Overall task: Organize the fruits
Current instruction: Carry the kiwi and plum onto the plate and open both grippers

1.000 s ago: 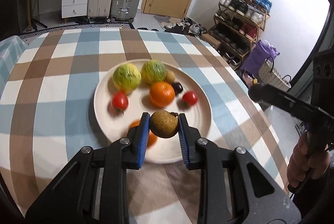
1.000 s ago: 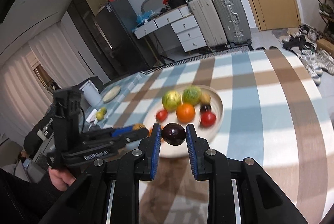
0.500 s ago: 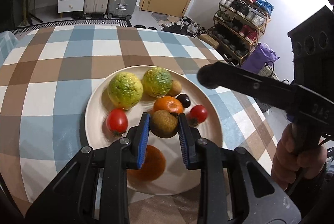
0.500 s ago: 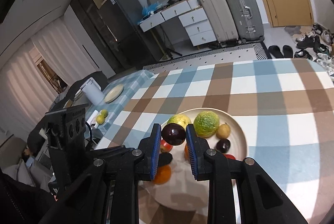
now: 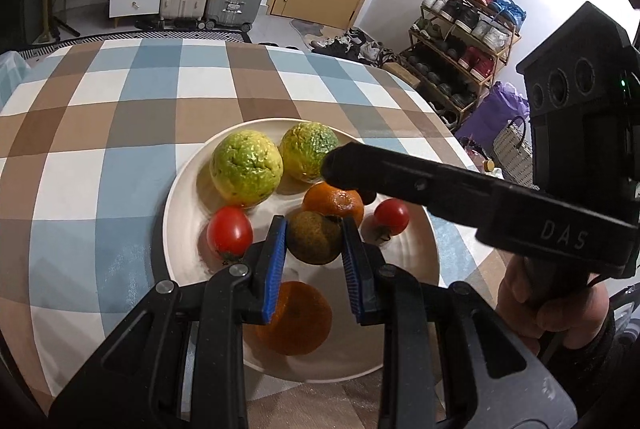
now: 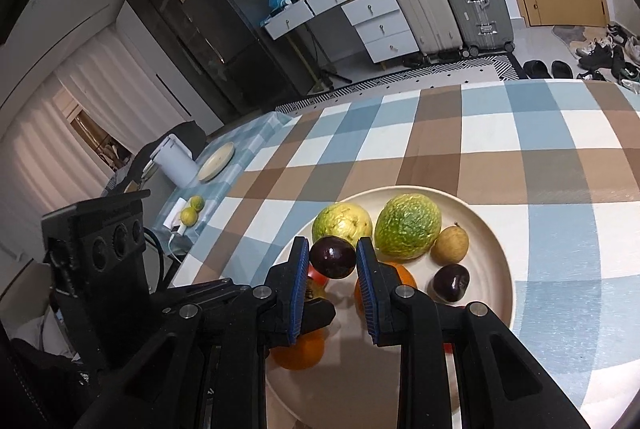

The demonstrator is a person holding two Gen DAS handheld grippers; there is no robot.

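Fruits are mostly gathered on the plate (image 5: 176,213) already: two green-yellow citrus (image 5: 245,167), two tomatoes (image 5: 229,233), two oranges (image 5: 333,200), a small tan fruit (image 6: 451,244) and a dark plum (image 6: 449,282). A brownish fruit (image 5: 315,237) is clamped in the left gripper (image 5: 314,261), above the plate. A dark purple fruit (image 6: 333,257) is pinched by the right gripper (image 6: 333,283), ahead of the oranges. Setting down both appears to be left.
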